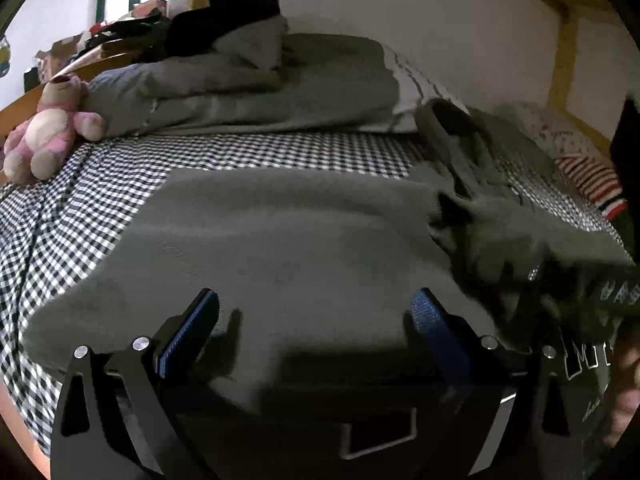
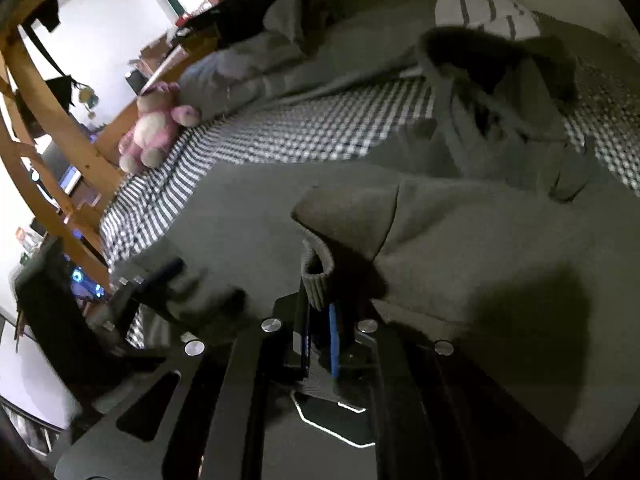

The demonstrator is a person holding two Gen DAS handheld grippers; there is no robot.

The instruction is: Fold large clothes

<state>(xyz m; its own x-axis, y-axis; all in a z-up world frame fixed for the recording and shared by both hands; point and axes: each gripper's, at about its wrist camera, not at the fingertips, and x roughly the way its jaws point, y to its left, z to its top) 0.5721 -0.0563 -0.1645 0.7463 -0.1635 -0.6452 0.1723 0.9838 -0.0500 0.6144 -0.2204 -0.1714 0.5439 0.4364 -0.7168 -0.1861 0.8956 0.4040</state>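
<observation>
Grey sweatshirt spread flat, long axis across checkered sheet, hood toward striped pillow. Left gripper spread wide, empty. Right gripper clamps ribbed cuff.

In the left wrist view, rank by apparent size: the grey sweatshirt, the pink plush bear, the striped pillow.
1. Grey sweatshirt, by far the largest, though nearest the camera.
2. Pink plush bear.
3. Striped pillow, mostly hidden under bedding, so unsure against the bear.
</observation>
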